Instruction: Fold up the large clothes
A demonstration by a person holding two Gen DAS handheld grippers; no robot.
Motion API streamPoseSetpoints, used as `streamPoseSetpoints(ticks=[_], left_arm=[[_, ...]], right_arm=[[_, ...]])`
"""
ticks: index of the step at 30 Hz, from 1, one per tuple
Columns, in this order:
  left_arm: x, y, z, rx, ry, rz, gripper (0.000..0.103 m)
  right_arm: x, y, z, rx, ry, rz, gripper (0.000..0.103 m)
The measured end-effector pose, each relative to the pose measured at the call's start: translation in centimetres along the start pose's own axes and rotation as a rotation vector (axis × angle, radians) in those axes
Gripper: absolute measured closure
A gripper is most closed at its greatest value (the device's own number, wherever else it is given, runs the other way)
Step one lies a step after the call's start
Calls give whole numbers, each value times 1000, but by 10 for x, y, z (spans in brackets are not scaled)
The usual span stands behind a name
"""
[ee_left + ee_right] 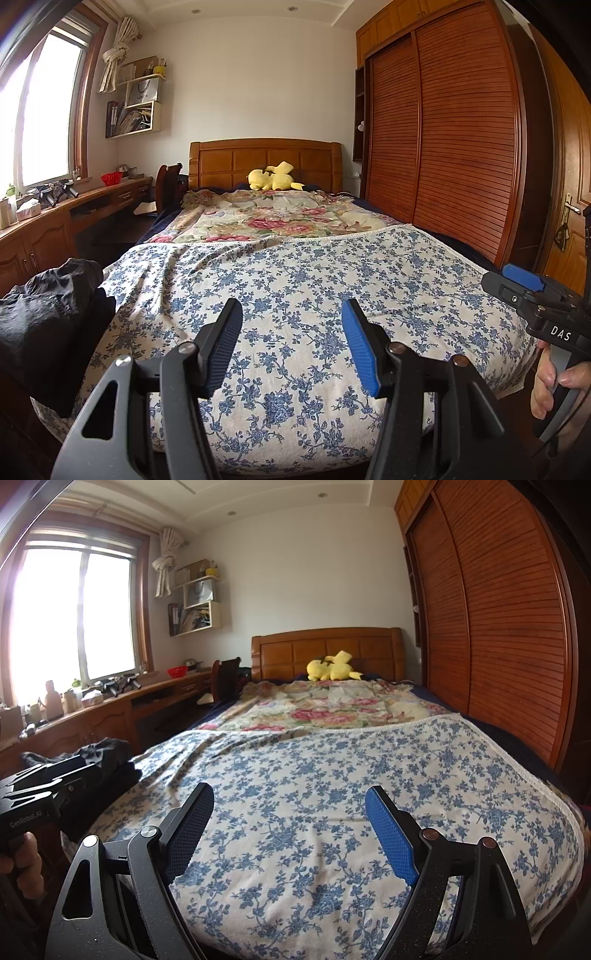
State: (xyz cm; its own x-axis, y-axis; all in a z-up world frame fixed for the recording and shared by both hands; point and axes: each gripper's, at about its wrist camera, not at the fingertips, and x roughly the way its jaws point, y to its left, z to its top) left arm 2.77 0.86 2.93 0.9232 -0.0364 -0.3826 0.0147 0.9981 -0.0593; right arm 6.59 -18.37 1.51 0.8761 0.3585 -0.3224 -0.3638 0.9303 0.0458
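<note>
A pile of dark black clothes (51, 317) lies at the left front corner of the bed; it also shows in the right wrist view (107, 760). My left gripper (291, 343) is open and empty above the blue-flowered bed cover (295, 280), to the right of the clothes. My right gripper (290, 830) is open and empty above the same cover (314, 775). The right gripper also shows at the right edge of the left wrist view (517, 284), and the left gripper at the left edge of the right wrist view (48, 779).
A rose-patterned quilt (273, 218) and a yellow plush toy (273, 177) lie toward the wooden headboard (266, 155). A wardrobe with slatted doors (443, 140) runs along the right. A wooden desk (74, 210) with clutter stands under the window on the left.
</note>
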Motion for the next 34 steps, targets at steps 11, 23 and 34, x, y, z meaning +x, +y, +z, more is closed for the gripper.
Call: streamPoseSetpoints(ticks=[11, 23, 34], left_arm=[[-1, 0, 0, 1, 0, 2, 48], [-5, 2, 1, 0, -5, 3, 48], [-7, 3, 3, 0, -6, 0, 48]], right_arm=[[0, 1, -1, 1, 3, 3, 17], [1, 3, -1, -2, 2, 4, 17], [1, 4, -1, -2, 3, 4, 17]])
